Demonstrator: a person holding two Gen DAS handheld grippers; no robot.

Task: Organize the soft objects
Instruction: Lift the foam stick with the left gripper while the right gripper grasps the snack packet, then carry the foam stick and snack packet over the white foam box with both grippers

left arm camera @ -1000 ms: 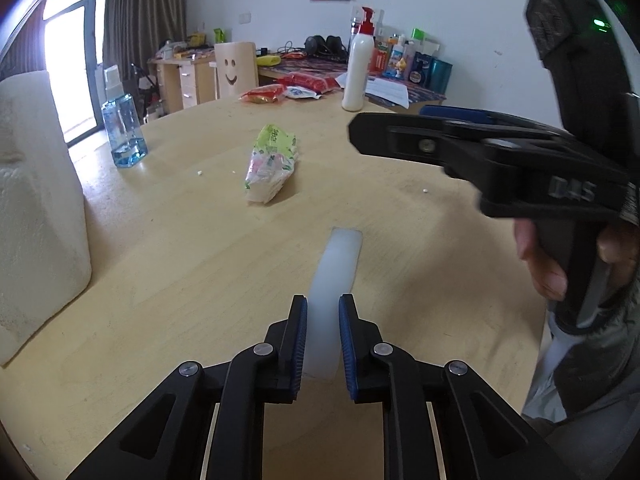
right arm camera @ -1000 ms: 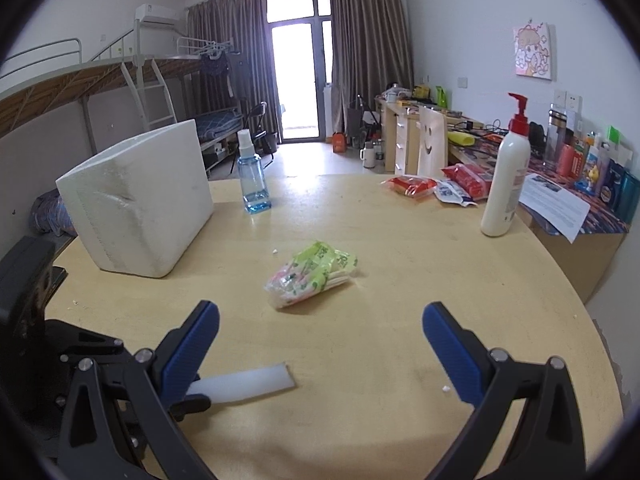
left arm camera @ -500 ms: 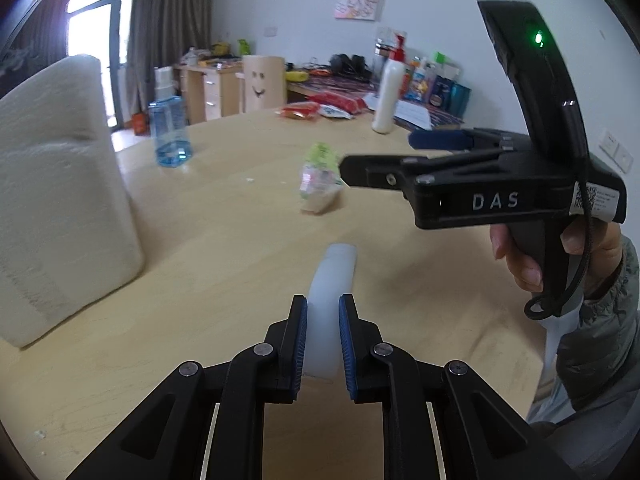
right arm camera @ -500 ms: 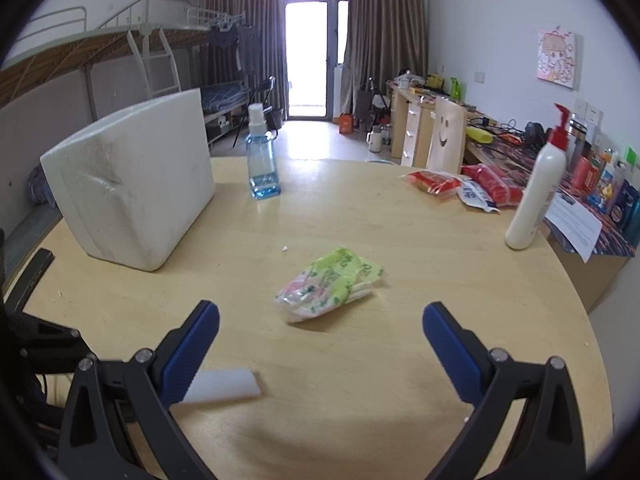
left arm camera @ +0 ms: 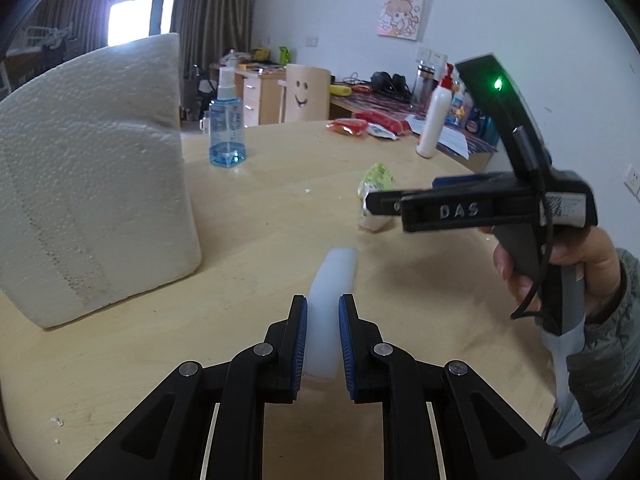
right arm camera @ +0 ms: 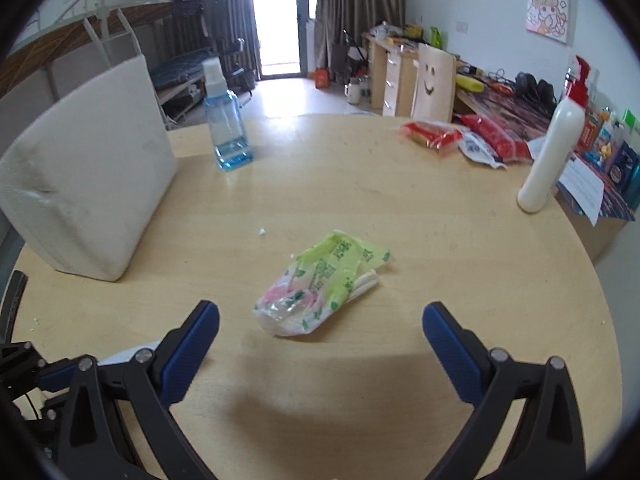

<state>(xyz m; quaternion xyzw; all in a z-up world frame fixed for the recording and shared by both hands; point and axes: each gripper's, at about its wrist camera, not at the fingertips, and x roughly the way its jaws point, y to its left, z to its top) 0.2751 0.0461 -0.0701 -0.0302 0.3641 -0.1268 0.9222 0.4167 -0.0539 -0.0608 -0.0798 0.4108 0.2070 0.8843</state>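
Note:
My left gripper (left arm camera: 323,340) is shut on a white foam strip (left arm camera: 332,280) that sticks forward, held just above the round wooden table (left arm camera: 260,216). My right gripper (right arm camera: 320,336) is open and empty, hovering above the table just short of a green and pink plastic packet (right arm camera: 320,284). In the left wrist view the right gripper (left arm camera: 480,206) hangs to the right, partly hiding the packet (left arm camera: 376,178). The strip's end (right arm camera: 128,354) shows behind the right gripper's left finger. A big white foam block (left arm camera: 88,184) stands at the left and also shows in the right wrist view (right arm camera: 88,184).
A blue spray bottle (right arm camera: 226,120) stands behind the block. A white pump bottle (right arm camera: 554,148) and red snack packets (right arm camera: 460,136) sit at the table's far right edge. A smiley-face chair back (right arm camera: 434,80) and a cluttered desk lie beyond.
My left gripper has swung left with the strip, so the foam block now fills its left side. My right gripper has moved forward and closer to the packet.

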